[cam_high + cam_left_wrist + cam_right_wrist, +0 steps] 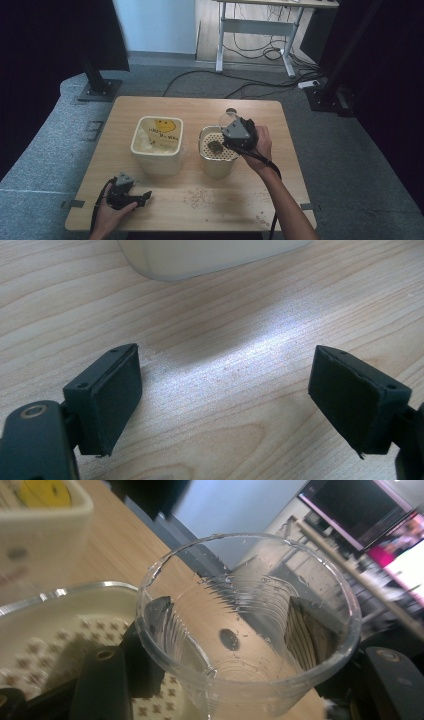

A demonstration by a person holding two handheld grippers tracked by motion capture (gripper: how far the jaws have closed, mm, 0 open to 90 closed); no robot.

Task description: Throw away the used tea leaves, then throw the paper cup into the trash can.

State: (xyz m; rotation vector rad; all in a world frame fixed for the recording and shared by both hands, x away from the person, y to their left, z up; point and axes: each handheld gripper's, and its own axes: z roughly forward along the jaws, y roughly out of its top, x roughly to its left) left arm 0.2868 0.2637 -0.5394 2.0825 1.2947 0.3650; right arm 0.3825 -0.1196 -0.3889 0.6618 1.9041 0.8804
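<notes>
Light wooden table (165, 187) on grey carpet, dark curtains at both sides, a desk frame and loose cables on the floor beyond. Scattered crumbs (200, 196) on the near part of the tabletop.

Near the middle left, a cream square tub (157, 145) with a yellow smiley-face bag inside. Just to its right, apart from it, a cream container (218, 150) topped by a perforated strainer insert, a dark clump lying on the holes.

Right forearm reaching in from the bottom edge, angled up and leftward, wrist bent, hand wrapped around the right gripper (240, 134) above the far right rim of the strainer container. Jaws clamped on a clear plastic cup (250, 630), one black pad pressed on each side of its wall. Cup tipped, mouth turned toward the gripper's camera, held in the air over the strainer's edge; a small dark speck inside near the bottom, droplets on the wall.

Left hand resting low at the near left corner of the table, fingers curled around the left gripper (142, 196), pointing right along the surface. Jaws spread wide apart, nothing between them, bare wood beneath, tub base (210, 257) ahead.
</notes>
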